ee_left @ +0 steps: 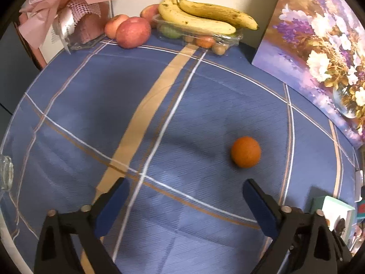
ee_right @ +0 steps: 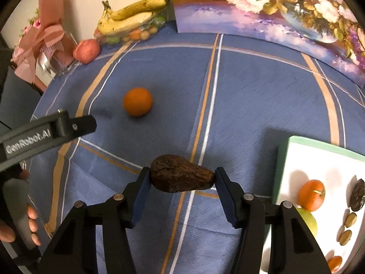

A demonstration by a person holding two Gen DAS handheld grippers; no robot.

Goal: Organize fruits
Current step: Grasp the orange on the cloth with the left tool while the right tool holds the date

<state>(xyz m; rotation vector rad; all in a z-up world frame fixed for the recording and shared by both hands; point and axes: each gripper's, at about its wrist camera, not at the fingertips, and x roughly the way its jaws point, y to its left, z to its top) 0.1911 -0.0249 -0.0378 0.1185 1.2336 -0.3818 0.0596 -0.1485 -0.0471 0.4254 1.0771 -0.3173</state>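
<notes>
An orange (ee_left: 245,151) lies alone on the blue checked tablecloth (ee_left: 182,105); it also shows in the right wrist view (ee_right: 137,101). My left gripper (ee_left: 186,188) is open and empty, just short of the orange and to its left. My right gripper (ee_right: 181,174) is shut on a dark brown avocado (ee_right: 181,174) and holds it above the cloth. A white board with a green rim (ee_right: 285,159) at the right holds an orange (ee_right: 311,195), a dark fruit (ee_right: 357,195), a green fruit (ee_right: 308,221) and small brown fruits (ee_right: 350,219).
At the back, bananas (ee_left: 205,16) lie on a clear tray (ee_left: 196,37) of small fruits, with apples (ee_left: 133,32) beside it. A pink wrapped gift (ee_left: 73,11) stands back left. A flower painting (ee_left: 319,50) leans along the right. A glass (ee_left: 5,173) is at the left edge.
</notes>
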